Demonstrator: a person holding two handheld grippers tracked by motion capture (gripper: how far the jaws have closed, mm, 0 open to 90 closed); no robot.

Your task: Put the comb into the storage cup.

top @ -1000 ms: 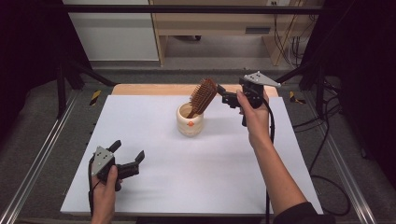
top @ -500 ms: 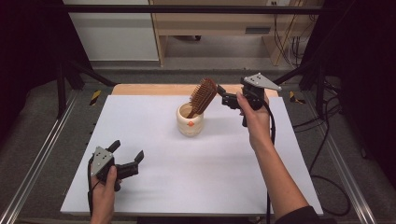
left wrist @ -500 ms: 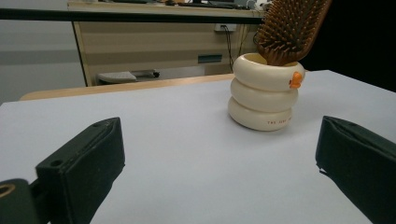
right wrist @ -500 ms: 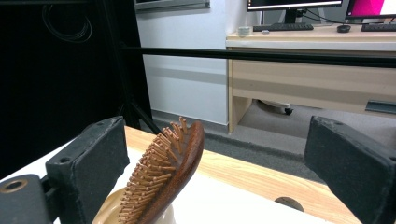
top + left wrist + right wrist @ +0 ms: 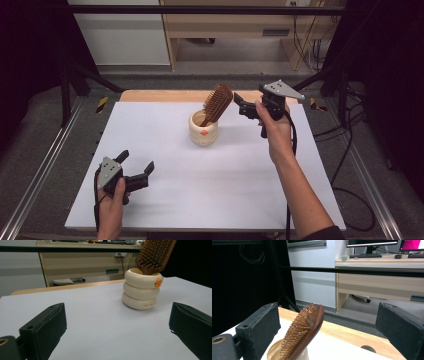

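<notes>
We see a white table (image 5: 210,190) with a strip of bare wood along its far edge. Near the middle of the far half stands a cream holder (image 5: 203,129) made of three stacked rings, with a small orange mark on its side. In the holder stands a wooden hairbrush (image 5: 218,103), handle down, and the head leans up toward the right, with the bristles facing left.

Our right gripper (image 5: 241,102) is held in the air just beside the head of the hairbrush, to its right, and does not touch it. Its jaws stand wide apart and hold nothing; in the right gripper view the hairbrush (image 5: 304,330) is seen between them, farther off.

Our left gripper (image 5: 136,164) rests low at the near left corner of the table, well apart from the holder. Its jaws are also spread wide and hold nothing.
</notes>
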